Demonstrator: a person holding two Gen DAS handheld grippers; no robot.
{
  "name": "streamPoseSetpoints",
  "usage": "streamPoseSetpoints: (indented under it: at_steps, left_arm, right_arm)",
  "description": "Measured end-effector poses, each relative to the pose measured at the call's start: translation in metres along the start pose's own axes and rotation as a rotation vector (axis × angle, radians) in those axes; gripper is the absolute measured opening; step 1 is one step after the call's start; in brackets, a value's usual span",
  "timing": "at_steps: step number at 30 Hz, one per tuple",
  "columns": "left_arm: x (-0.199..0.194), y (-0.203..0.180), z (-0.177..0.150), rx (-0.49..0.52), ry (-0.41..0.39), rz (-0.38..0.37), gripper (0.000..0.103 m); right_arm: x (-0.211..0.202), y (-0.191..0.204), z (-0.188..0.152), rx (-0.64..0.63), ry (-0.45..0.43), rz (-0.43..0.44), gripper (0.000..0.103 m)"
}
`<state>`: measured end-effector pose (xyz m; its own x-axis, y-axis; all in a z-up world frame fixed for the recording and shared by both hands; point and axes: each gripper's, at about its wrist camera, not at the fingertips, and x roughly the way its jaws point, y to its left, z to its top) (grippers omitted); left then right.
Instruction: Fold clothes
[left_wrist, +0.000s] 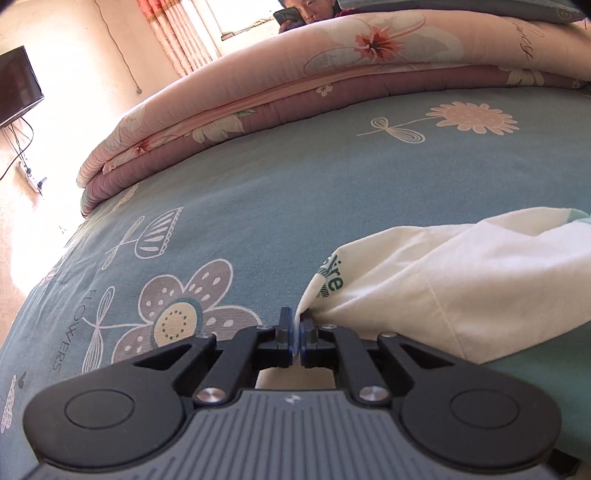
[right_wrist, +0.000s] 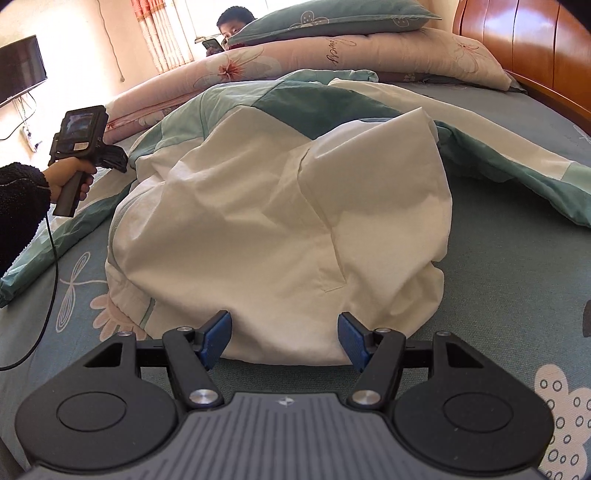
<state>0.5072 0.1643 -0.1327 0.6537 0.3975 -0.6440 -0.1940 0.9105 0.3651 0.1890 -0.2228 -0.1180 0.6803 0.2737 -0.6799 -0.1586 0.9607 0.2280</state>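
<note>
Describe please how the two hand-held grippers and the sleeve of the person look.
Each gripper, left gripper and right gripper, has black linkage arms with silver screws, round black side plates and a grey ribbed body with a small star mark. The fingers carry blue pads. The sleeve is dark and fuzzy. A black cable hangs from the handle.

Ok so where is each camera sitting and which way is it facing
Left wrist: on the left gripper, low over the bedsheet, facing the folded quilt; gripper shut on the jacket edge.
Right wrist: on the open right gripper, facing the jacket; left hand visible.
Shared: jacket, quilt.
</note>
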Motion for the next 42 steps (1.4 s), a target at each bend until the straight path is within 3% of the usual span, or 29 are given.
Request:
streamPoseSetpoints:
  at_steps: [6,13,17,18,20,23,25,26,27,30,37,42]
  left_arm:
    - [0.005,-0.003,-0.001,0.002,0.012,-0.001,0.006]
    - [-0.03,0.027,-0.005,-0.02,-0.008,-0.053,0.015]
    - [-0.066,0.042,-0.017,0.026,-0.05,-0.073,0.046]
    - [-0.077,0.045,-0.021,0.031,-0.066,-0.089,0.046]
    - [-0.099,0.052,-0.031,0.028,-0.084,-0.136,0.046]
    - [-0.13,0.06,-0.04,-0.027,-0.078,-0.328,0.046]
    - [-0.146,0.063,-0.045,-0.104,-0.072,-0.515,0.052]
    - [-0.149,0.063,-0.047,-0.142,-0.072,-0.588,0.06]
    - [-0.152,0.062,-0.049,-0.177,-0.072,-0.653,0.068]
    - [-0.143,0.051,-0.049,-0.262,-0.043,-0.804,0.071]
    - [-0.091,0.005,-0.051,-0.367,0.047,-0.897,0.071]
    - [-0.069,-0.008,-0.053,-0.434,0.008,-0.974,0.073]
  right_arm:
    - [-0.001,0.002,0.001,-0.023,0.006,-0.008,0.069]
    - [-0.01,0.015,0.003,-0.04,-0.006,0.001,0.069]
    - [-0.024,0.022,0.004,-0.052,-0.025,-0.002,0.069]
    - [-0.028,0.022,0.004,-0.052,-0.031,-0.003,0.069]
    - [-0.035,0.022,0.005,-0.051,-0.044,-0.005,0.069]
    - [-0.044,0.017,0.006,-0.043,-0.061,-0.004,0.069]
    - [-0.049,0.009,0.008,-0.031,-0.074,0.009,0.07]
    - [-0.051,0.003,0.01,-0.019,-0.084,0.019,0.072]
    - [-0.054,-0.005,0.014,0.001,-0.098,0.032,0.077]
    - [-0.059,-0.037,0.033,0.064,-0.131,0.082,0.08]
    - [-0.03,-0.134,0.086,0.273,-0.153,0.244,0.087]
    - [0.039,-0.191,0.097,0.477,-0.111,0.405,0.088]
